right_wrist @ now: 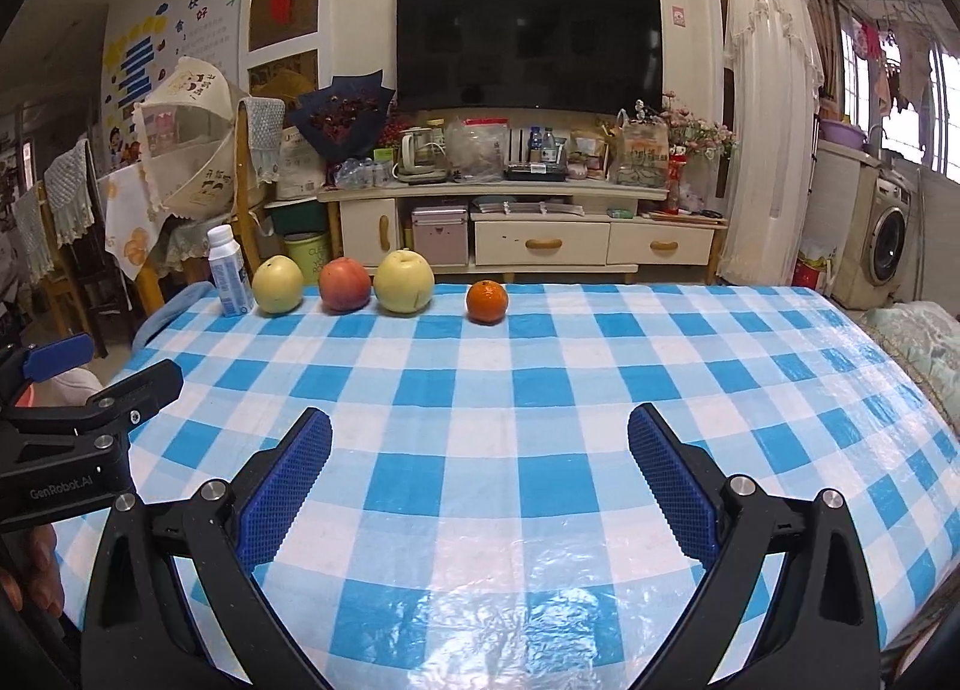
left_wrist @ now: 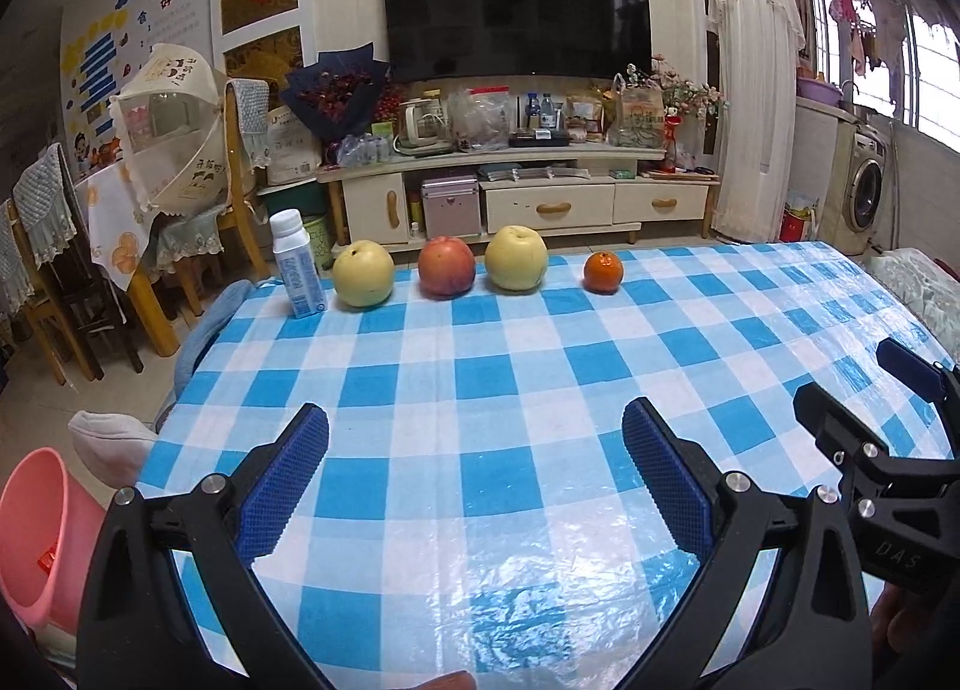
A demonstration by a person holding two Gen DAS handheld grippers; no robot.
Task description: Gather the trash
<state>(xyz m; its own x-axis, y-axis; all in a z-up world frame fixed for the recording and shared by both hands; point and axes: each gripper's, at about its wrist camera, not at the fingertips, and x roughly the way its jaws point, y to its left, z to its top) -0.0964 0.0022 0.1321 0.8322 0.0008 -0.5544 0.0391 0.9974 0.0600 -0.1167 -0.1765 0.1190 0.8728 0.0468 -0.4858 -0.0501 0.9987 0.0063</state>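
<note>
Both my grippers hover low over the near end of the checked tablecloth (left_wrist: 480,378), side by side. My left gripper (left_wrist: 475,480) has its blue pads spread wide with nothing between them; my right gripper (right_wrist: 480,486) is the same, released and empty.

Hard to read from here: the print on the white bottle (left_wrist: 295,265) is too small to make out, and I can't tell whether it's full or empty. In the left view, the pink bin (left_wrist: 36,534) is cut off by the frame edge and partly hidden behind my left gripper's arm; there's something small and red inside it, but I can't identify it. The right view shows only a sliver of pink behind the other gripper, too little to judge. The table's near edge is hidden under my own gripper frames.

Now the bottle: it stands upright at the far left corner of the table, well apart from both grippers, ahead and to the left of each. It's just beside a yellow pear (left_wrist: 363,274), then comes a red apple (left_wrist: 447,266), a second yellow pear (left_wrist: 516,258), and a small orange (left_wrist: 603,272) a bit apart, all in a row along the far edge. The bin sits off the table's left side, below my left gripper.
</note>
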